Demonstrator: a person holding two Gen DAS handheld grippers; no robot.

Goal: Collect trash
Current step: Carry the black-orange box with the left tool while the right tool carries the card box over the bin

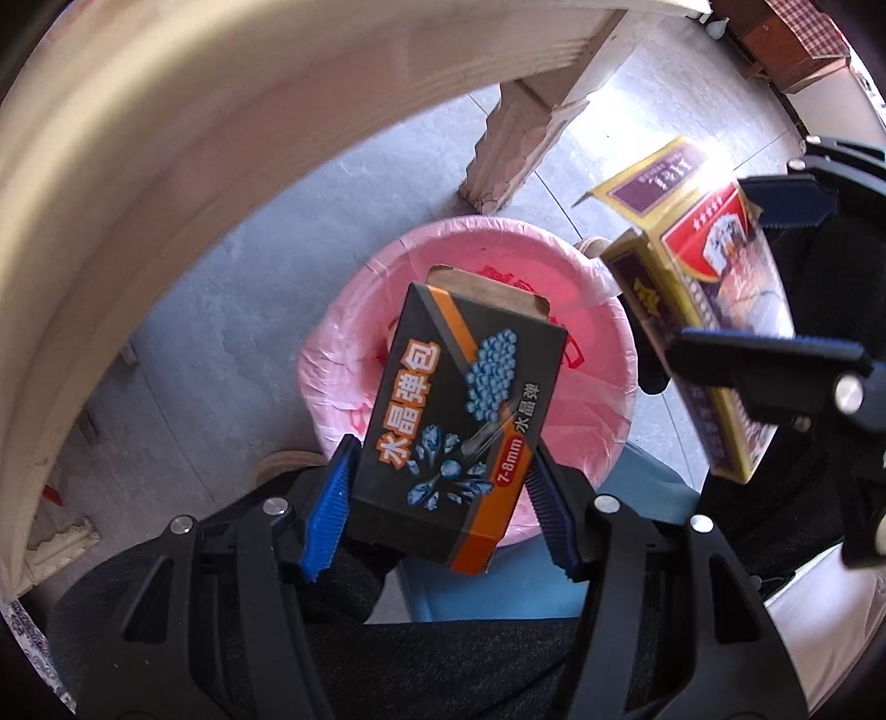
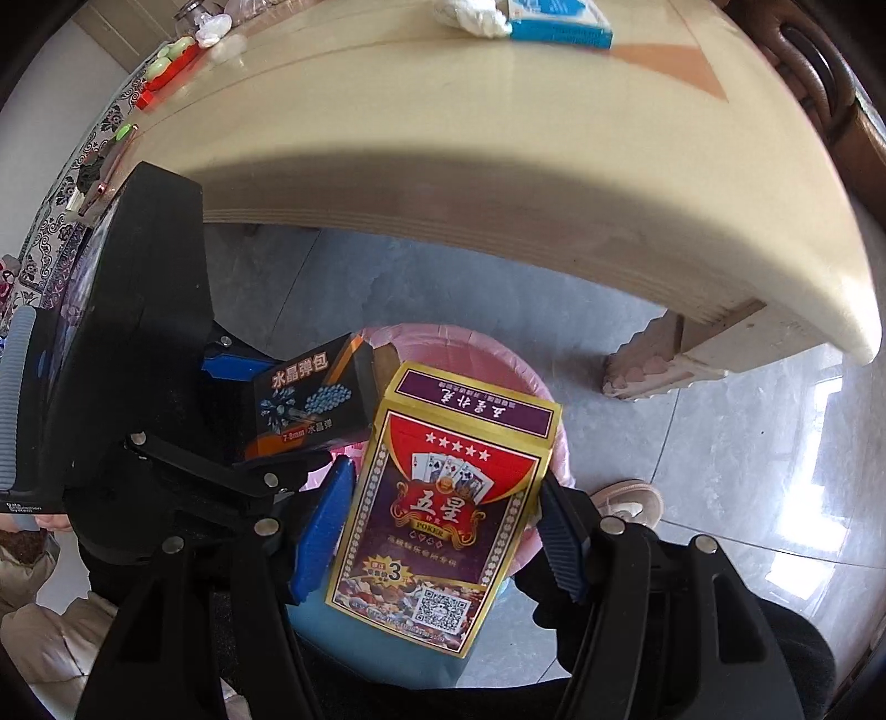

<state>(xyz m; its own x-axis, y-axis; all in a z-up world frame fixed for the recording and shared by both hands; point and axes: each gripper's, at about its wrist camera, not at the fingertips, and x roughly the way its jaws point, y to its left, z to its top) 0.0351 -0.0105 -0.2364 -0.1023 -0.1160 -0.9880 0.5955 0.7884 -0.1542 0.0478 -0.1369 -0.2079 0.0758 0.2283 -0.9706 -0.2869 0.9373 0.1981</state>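
Note:
My left gripper is shut on a black and orange box and holds it over the pink-lined trash bin. My right gripper is shut on a red and gold playing-card box, also above the bin. The card box shows at the right of the left wrist view, with the right gripper around it. The black box and the left gripper show at the left of the right wrist view.
A cream table overhangs the bin, with its carved leg on the grey tiled floor. A blue box and white crumpled paper lie on the tabletop. A shoe is beside the bin.

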